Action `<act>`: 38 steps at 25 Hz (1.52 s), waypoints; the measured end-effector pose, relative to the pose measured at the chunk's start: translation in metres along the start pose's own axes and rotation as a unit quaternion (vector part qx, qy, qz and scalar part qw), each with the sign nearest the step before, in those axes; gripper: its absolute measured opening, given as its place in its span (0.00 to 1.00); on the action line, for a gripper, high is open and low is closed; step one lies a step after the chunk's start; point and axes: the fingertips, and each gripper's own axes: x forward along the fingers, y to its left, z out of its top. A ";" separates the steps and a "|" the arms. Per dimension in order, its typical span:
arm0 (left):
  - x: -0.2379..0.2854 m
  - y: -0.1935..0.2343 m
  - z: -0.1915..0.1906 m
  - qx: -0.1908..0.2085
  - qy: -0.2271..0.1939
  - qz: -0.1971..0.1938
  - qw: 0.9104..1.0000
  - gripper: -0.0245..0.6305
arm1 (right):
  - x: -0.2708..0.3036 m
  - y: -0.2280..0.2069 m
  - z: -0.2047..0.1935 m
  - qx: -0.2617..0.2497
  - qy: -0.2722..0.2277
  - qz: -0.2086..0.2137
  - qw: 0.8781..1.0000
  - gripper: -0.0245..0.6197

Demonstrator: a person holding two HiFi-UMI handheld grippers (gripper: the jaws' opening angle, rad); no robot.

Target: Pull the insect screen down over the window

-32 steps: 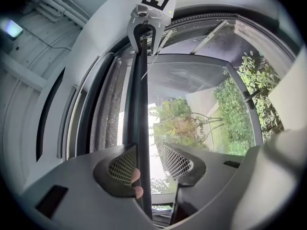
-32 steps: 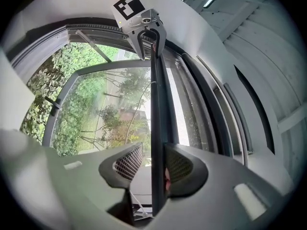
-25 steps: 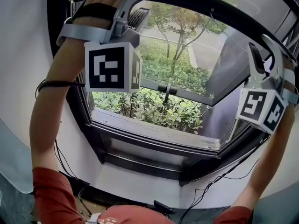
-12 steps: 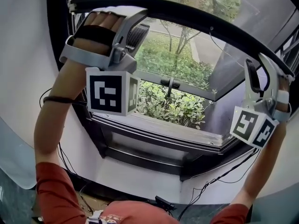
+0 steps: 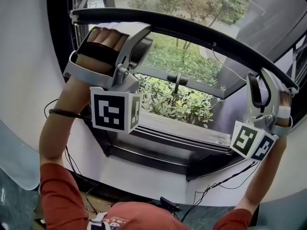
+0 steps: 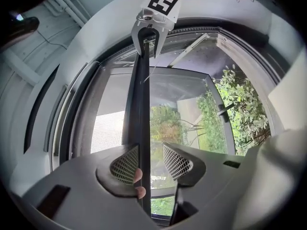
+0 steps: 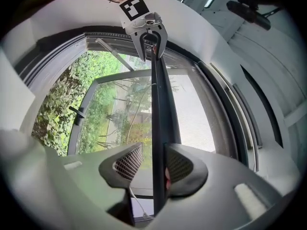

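- White wall surrounds a dark window frame, and green bushes and trees stand outside, far behind it.
- The insect screen's bar is dark and runs across the upper part of the window from left to right, well above the sill.
- The screen mesh hangs on the far side of the bar as a pale grey sheet; below the bar the bushes are seen directly.
- An opened glass sash with a dark handle stands beyond the frame, near the middle.
- The left gripper is at the left end of the bar. Its jaws stand apart with the bar between them.
- In the left gripper view the bar lies right against the pad on that view's left, where the person's fingertips show beside it. The other pad is clearly apart from the bar, so nothing is clamped.
- The right gripper is at the right end of the bar, also with its jaws apart around it.
- In the right gripper view the bar lies against the pad on that view's right, and a gap separates it from the other pad.
- Each gripper carries a marker cube, left and right, hanging below the bar on the near side.
- Both forearms reach upward, and red sleeves show near the bottom.
- Thin black cables run along the wall under the window.
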 end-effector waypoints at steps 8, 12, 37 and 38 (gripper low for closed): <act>-0.012 -0.028 0.005 -0.013 -0.002 -0.018 1.000 0.29 | -0.013 0.029 0.001 0.026 0.000 0.017 1.000 0.28; -0.020 -0.039 0.005 -0.016 -0.003 -0.025 1.000 0.29 | -0.021 0.039 0.003 0.035 -0.001 0.021 0.999 0.28; -0.059 -0.134 0.014 -0.036 -0.010 -0.120 0.992 0.29 | -0.063 0.138 0.011 0.084 -0.002 0.121 0.989 0.31; -0.061 -0.140 0.014 -0.037 -0.010 -0.121 0.992 0.29 | -0.065 0.145 0.011 0.084 -0.003 0.124 0.989 0.31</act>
